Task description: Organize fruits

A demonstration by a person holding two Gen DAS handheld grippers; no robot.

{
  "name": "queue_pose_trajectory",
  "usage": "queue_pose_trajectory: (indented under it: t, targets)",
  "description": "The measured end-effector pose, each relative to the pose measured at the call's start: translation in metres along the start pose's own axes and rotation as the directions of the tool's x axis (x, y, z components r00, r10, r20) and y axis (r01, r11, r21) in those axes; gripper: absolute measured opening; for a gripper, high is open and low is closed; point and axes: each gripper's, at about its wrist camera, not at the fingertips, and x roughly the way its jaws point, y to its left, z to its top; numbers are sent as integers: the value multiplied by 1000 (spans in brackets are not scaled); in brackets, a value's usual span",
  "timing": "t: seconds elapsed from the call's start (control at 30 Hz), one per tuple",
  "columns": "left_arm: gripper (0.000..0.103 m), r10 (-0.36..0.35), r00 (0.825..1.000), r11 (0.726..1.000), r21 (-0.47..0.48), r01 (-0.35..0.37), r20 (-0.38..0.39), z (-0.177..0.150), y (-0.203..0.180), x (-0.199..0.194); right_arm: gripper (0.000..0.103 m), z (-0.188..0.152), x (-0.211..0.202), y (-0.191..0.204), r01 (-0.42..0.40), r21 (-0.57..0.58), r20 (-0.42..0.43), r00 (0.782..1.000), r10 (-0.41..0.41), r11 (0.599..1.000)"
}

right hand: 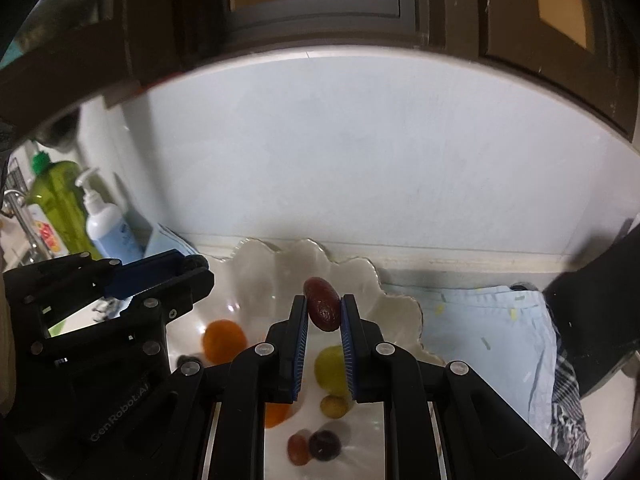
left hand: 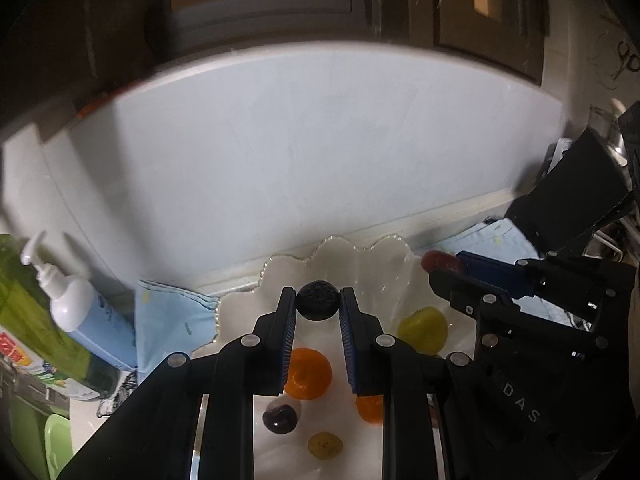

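Note:
My left gripper (left hand: pixel 318 300) is shut on a black, rough-skinned round fruit (left hand: pixel 318 301), held above a scalloped glass bowl (left hand: pixel 340 242). My right gripper (right hand: pixel 324 309) is shut on a reddish-brown oblong fruit (right hand: pixel 323 308) over the same bowl (right hand: pixel 360 270). Each gripper shows in the other view: the right gripper (left hand: pixel 440 270) with its red fruit (left hand: pixel 440 261), and the left gripper (right hand: pixel 198 266) at the left. Inside the bowl lie an orange fruit (left hand: pixel 308 374), a second orange one (left hand: pixel 370 408), a yellow-green fruit (left hand: pixel 424 330), a dark grape (left hand: pixel 280 418) and a small yellow fruit (left hand: pixel 325 445).
The bowl stands on a light blue cloth (right hand: pixel 480 320) against a pale backsplash. A white pump bottle (left hand: pixel 68 300) and a green bottle (left hand: pixel 24 292) stand to the left. A dark object (right hand: pixel 592 308) and a checked cloth (right hand: pixel 568 400) are at the right.

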Motion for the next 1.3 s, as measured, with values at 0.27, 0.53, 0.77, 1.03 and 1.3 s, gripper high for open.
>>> queue_pose_trajectory:
  t: [0.27, 0.53, 0.77, 1.03, 1.3]
  targets:
    - [23, 5, 997, 1000, 4, -5, -74, 2, 0, 31, 18, 1, 32, -10, -9, -7, -85, 996, 8, 1000]
    - [42, 32, 996, 999, -6, -32, -82, 5, 8, 41, 34, -1, 49, -14, -9, 4, -126, 992, 9, 1000]
    - [68, 97, 993, 995, -32, -100, -66, 5, 17, 37, 52, -2, 48, -19, 27, 16, -128, 991, -25, 999]
    - [89, 194, 980, 979, -56, -196, -38, -8, 22, 12, 71, -8, 24, -22, 79, 45, -93, 993, -75, 996]
    - [101, 245, 970, 967, -78, -244, 6, -36, 15, -32, 77, -27, -23, -13, 123, 47, -38, 992, -121, 991]
